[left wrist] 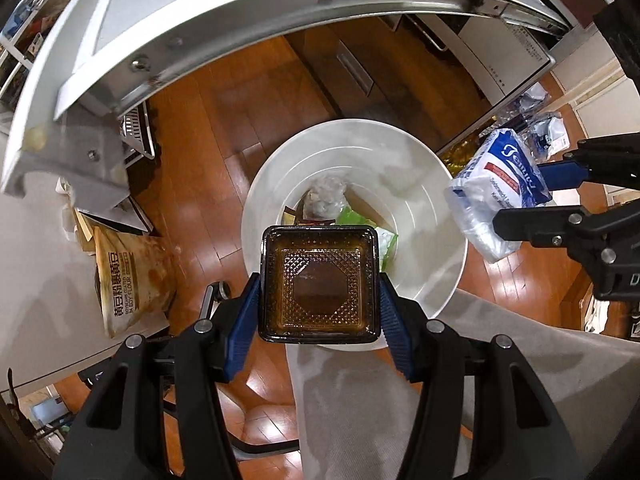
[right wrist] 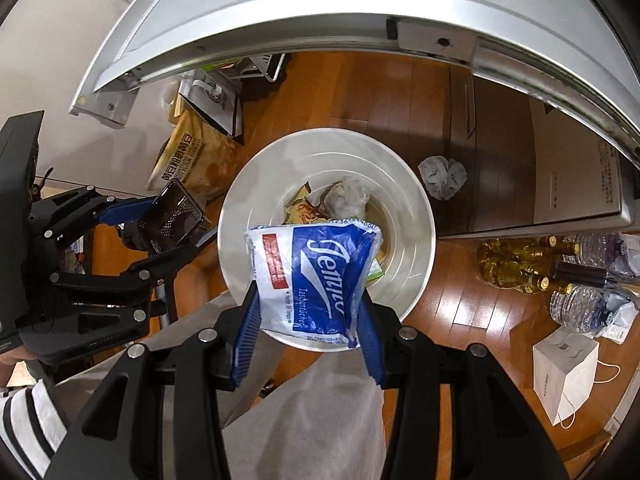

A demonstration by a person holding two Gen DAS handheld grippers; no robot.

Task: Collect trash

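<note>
The left gripper (left wrist: 319, 288) is closed across a small square tray (left wrist: 319, 282) of brown see-through plastic, one blue pad on each side wall, so the tray sits squarely between the jaws with its open face turned toward the camera. It looks thin and stiff, light as anything, with a diamond-embossed floor and a dark rim — the sort that would crack or pop out if squeezed hard, so the side walls near the rim seem the right place to hold it. Beyond the jaw tips, straight ahead and below, stands the white bin (left wrist: 440, 280) with wrappers already lying at its bottom.

The right gripper (right wrist: 308, 312) is pinched on a tissue pack (right wrist: 316, 276), blue and white with script lettering. The film is crumpled and soft, plainly yielding where the pads press its two sides — slippery stuff, I'd guess, and near weightless, best held across the middle as it is now. It hangs between the jaws and reaches past their tips, over the near rim of the bin.

Both pieces look ready to be let go into the bin; the tray seems the likelier to catch on the rim.
</note>
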